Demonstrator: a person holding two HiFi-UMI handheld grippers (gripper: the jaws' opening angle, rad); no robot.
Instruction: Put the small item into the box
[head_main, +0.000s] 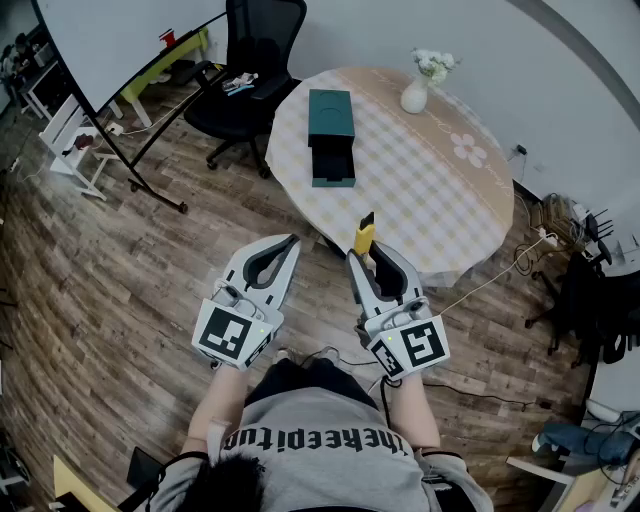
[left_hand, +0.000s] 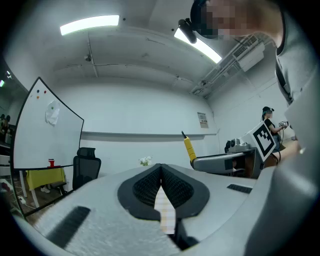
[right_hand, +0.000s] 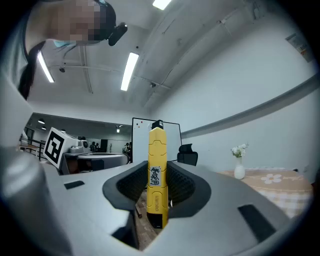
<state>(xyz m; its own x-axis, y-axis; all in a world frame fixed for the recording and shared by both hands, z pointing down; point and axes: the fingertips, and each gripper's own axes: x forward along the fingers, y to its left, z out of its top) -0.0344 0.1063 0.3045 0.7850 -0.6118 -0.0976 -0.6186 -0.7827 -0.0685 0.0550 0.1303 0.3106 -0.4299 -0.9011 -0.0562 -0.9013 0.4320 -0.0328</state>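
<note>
Gripping the yellow knife (right_hand: 156, 170) in right gripper (head_main: 368, 256), just short of the table (head_main: 440, 205); sticker visible only in right gripper view. Left gripper (head_main: 291, 241) pinched closed, empty. Green box (head_main: 331, 125) on table caught only from head view.

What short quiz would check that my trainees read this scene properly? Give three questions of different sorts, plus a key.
1. What do the right tongs grip? A) a spoon B) a yellow utility knife C) nothing
2. True or false: the knife already lies inside the green box on the round table.
3. Fill in: the left tongs are ____, with nothing between them.
Key: 1 B; 2 false; 3 shut.
</note>
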